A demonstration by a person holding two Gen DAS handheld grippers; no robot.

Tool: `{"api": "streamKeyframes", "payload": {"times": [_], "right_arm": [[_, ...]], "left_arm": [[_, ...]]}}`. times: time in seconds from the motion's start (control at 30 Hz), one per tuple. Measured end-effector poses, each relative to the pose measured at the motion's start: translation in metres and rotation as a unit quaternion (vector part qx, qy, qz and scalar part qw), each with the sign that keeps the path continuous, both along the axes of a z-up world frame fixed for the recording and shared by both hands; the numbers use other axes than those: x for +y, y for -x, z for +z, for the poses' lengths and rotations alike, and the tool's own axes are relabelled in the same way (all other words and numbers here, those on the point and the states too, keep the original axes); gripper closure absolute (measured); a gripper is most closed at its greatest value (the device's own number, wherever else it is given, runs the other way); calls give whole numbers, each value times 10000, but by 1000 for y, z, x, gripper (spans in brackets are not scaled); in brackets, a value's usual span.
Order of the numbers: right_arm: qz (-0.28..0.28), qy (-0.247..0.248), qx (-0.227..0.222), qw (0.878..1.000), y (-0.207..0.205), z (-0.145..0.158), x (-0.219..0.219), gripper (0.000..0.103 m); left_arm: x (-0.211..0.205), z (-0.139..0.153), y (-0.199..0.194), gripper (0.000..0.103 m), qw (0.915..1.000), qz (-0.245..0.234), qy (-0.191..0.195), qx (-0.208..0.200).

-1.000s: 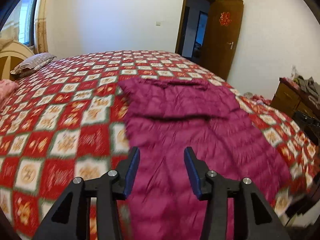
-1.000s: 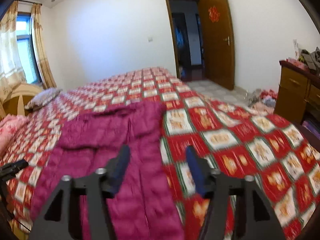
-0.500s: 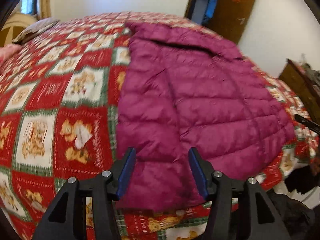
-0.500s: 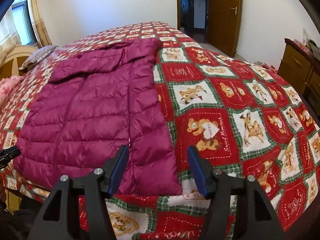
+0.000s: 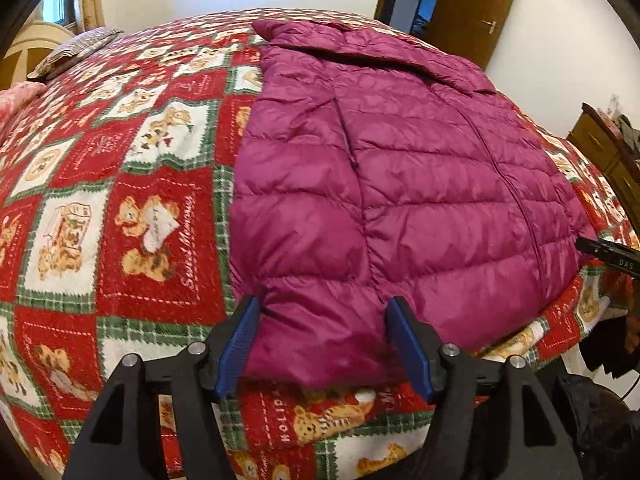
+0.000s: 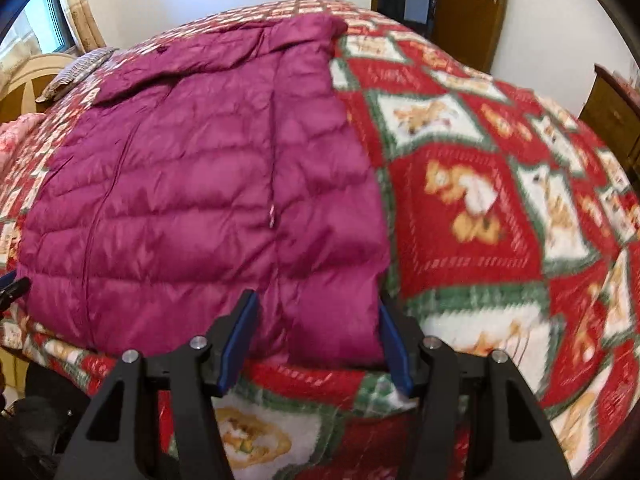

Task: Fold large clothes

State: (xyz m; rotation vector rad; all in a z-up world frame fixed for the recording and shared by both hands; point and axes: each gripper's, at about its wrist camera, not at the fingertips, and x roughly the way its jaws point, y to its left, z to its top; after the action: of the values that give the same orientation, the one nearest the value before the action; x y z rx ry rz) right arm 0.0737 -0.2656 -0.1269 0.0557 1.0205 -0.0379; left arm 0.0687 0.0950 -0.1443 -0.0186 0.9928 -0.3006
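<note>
Both tools have come down and tipped forward since the earlier frames: the far wall and doorway, once filling the upper half of each view, now sit at the top edge, and the hem of the garment fills the lower centre.

Left tool (image 5: 322, 344): the jaws have just been opening and now stand spread. The lower left corner of the magenta quilted down jacket (image 5: 400, 168) lies between the blue pads (image 5: 236, 344). The left pad sits just beside the jacket's side edge; the right pad lies against the fabric near the hem. The pads do not pinch the cloth.

Right tool (image 6: 316, 340): the jaws have just been closing slightly and remain spread. The lower right corner of the jacket (image 6: 208, 184) lies between them. Whether the right pad touches the jacket's edge cannot be told; this view is motion-blurred.

Jacket position: spread flat, front side up, on the red, white and green patchwork bedspread with teddy-bear panels (image 5: 132, 216). The hem reaches the near edge of the bed, and the collar end points toward the upper part of the frame. A closed zip runs lengthwise down the front.

Surroundings: a brown wooden door (image 5: 476, 4) stands open at the upper right of the left view. A patterned pillow (image 5: 76, 48) lies at the upper left, and a brown wooden dresser (image 5: 608, 156) stands at the right edge.
</note>
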Motion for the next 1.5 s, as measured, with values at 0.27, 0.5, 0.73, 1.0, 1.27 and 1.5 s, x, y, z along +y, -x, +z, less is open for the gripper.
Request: {"api": "streamKeyframes", "payload": {"times": [0.27,0.5,0.73,1.0,1.27,1.5], "right_arm": [[226,-598,149,9978,8,-1,-5,90],[324,-1694,-402,9842,9,30,-18,92],[720,-2222,-864,9685,2,69,-3,92],[522,-2193,-710,9717,-7,56,-9,92],[274,-2177,-403,9748,4,40,-24,88],[-6,-2027,-210,9790,9,27,-33,49]], "left_arm": [[12,1,1,58,9894,-321,1397,234],[16,13,1,83,9854,-326,1666,142],[20,51,-1,85,9806,-452,1862,-420],[26,28,-9,85,9852,-317,1683,-40],[29,5,-2,78,9868,-319,1527,434],[44,17,1,75,9889,-301,1451,138]]}}
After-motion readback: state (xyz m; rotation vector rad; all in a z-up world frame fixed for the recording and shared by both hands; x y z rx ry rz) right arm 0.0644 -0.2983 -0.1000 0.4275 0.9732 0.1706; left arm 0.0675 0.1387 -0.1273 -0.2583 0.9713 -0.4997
